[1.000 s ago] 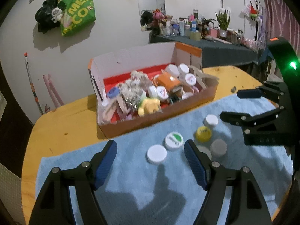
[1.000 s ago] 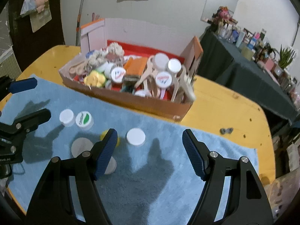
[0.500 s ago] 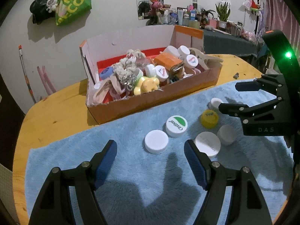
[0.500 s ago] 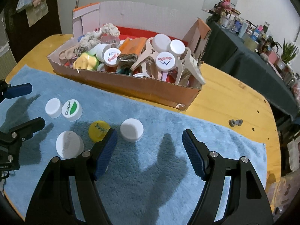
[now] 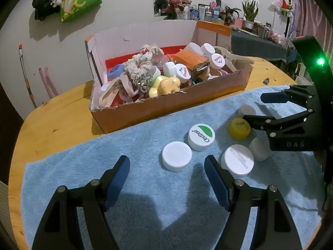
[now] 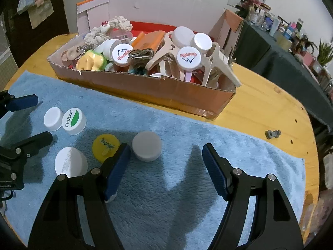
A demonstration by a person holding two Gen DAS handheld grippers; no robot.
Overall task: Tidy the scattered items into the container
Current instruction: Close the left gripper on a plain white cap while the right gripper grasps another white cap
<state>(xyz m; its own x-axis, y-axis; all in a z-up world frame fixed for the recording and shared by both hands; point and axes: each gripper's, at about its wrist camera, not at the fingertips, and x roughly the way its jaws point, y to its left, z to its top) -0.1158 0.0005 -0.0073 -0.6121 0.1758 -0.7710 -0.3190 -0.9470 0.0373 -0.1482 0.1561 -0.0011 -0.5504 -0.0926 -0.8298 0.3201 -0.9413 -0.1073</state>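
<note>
While both grippers hang wide open and empty, bring your left gripper [image 5: 166,177] squarely over the plain white cap [image 5: 177,156] on the blue towel [image 5: 83,166], close low, then lift toward the cardboard box [image 5: 166,108]; right gripper [image 6: 166,164] waits beside the grey-white cap [image 6: 147,149]

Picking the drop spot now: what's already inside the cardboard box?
The cardboard box is heaped: white GanGn caps, a yellow toy, an orange packet, knitted items and beige wooden pieces. The pile hides most of its red floor.

Wooden table [image 6: 270,112] carries blue towel [image 6: 177,198], cardboard box [image 6: 145,87], small bolt [image 6: 273,134].
</note>
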